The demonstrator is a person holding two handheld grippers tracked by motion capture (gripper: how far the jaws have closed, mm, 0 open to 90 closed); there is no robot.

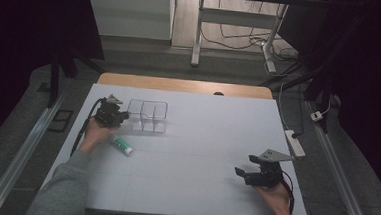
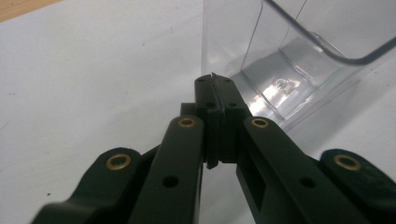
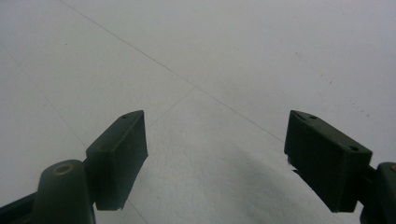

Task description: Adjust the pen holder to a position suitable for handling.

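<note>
My left hand-held gripper (image 2: pixel 213 86) is clenched on nothing, just beside the clear organizer (image 1: pixel 148 116). The green-capped tube (image 1: pixel 122 145) lies behind it on the desk (image 1: pixel 199 178), not yet loaded. My right hand-held gripper (image 3: pixel 215 158) waits released, well apart.

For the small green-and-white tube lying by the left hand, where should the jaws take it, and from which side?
Probably across the middle of the tube's round body, coming straight down from above. It lies flat on the white table, slanted, with bare surface along both long sides, so the jaws should turn square to its long axis. The left gripper is nearest but shut, so it must open first.
</note>
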